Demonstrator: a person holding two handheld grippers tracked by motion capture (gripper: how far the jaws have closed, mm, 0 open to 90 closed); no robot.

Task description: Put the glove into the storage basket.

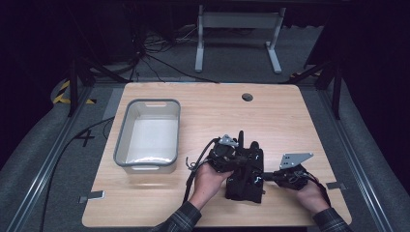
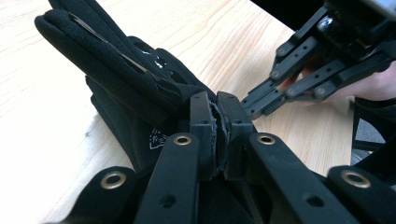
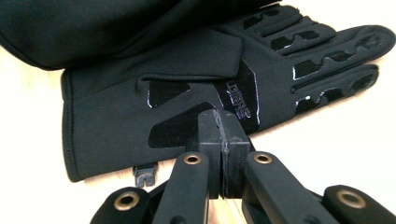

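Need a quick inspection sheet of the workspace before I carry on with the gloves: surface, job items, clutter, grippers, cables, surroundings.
Surface: wooden table, round grommet hole near far edge.
Job's things: black gloves lying together near the front edge; grey bin to their left looks empty.
Clutter: nothing seen.
Grippers: left gripper shut on glove fabric; right gripper shut at a glove's edge, grip unclear.
Cables: gripper cable trails over the table; loose cables on the floor beyond.
Surroundings: dark room, white desk frame behind.

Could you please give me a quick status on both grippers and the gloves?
Left gripper shut on black fabric gloves. Right gripper shut at their edge. Grey plastic bin stands apart.
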